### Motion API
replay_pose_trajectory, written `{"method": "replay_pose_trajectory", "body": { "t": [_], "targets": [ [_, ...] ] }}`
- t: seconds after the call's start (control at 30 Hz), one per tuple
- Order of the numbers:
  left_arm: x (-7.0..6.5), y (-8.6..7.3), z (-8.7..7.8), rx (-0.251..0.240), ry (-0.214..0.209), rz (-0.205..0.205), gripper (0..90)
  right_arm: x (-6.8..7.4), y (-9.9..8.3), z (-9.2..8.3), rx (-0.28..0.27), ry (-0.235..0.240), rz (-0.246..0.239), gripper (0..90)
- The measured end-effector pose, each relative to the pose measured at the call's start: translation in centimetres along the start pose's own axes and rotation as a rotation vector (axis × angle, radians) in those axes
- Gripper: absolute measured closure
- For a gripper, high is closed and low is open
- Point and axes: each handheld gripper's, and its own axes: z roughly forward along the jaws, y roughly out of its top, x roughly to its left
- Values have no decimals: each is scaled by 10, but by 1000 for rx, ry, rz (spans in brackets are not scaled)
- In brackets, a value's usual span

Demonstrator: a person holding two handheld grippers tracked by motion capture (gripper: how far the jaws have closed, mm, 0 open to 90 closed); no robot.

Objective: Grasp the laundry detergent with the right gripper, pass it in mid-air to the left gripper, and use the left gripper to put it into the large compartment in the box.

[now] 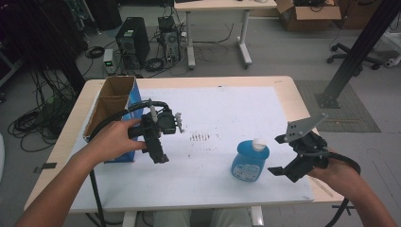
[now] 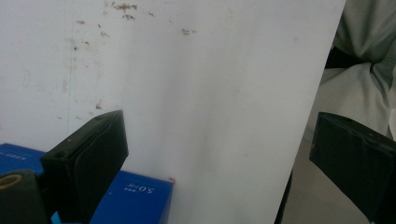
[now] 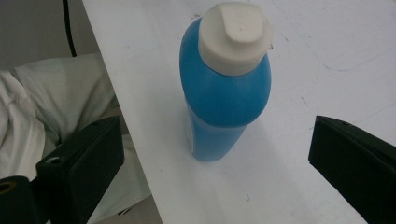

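Observation:
A blue bottle (image 1: 249,161) with a white cap (image 1: 259,144) stands upright on the white sheet (image 1: 222,106), near the table's front right. My right gripper (image 1: 280,155) is just right of it, open, jaws facing the bottle. In the right gripper view the bottle (image 3: 224,98) stands between and beyond the spread jaws of that gripper (image 3: 215,135), untouched. My left gripper (image 1: 158,153) hovers open beside a blue carton (image 1: 116,101) with an open cardboard top. In the left gripper view the open gripper (image 2: 217,140) looks down on the sheet, with the carton's blue corner (image 2: 135,196) at lower left.
The wooden table edge (image 1: 289,90) frames the sheet, which has small brown marks (image 1: 199,137) at its middle. On the floor behind are a computer tower (image 1: 133,40), tangled cables (image 1: 33,123), another table (image 1: 217,28), a cardboard box (image 1: 307,14) and a black post (image 1: 354,52).

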Motion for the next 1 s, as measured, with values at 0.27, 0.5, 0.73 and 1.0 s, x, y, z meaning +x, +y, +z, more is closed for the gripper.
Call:
{"method": "replay_pose_trajectory", "body": {
  "t": [0.27,0.5,0.73,1.0],
  "targets": [
    [0,3,1,7,-4,2,48,-1,-12,6,-37,0,13,28],
    [0,6,3,9,-9,1,48,-2,-21,13,-82,2,11,28],
    [0,9,5,19,-14,3,47,-4,-30,20,-106,5,21,27],
    [1,12,8,24,-19,6,47,-5,-40,27,-133,-3,33,27]
  ]
}}
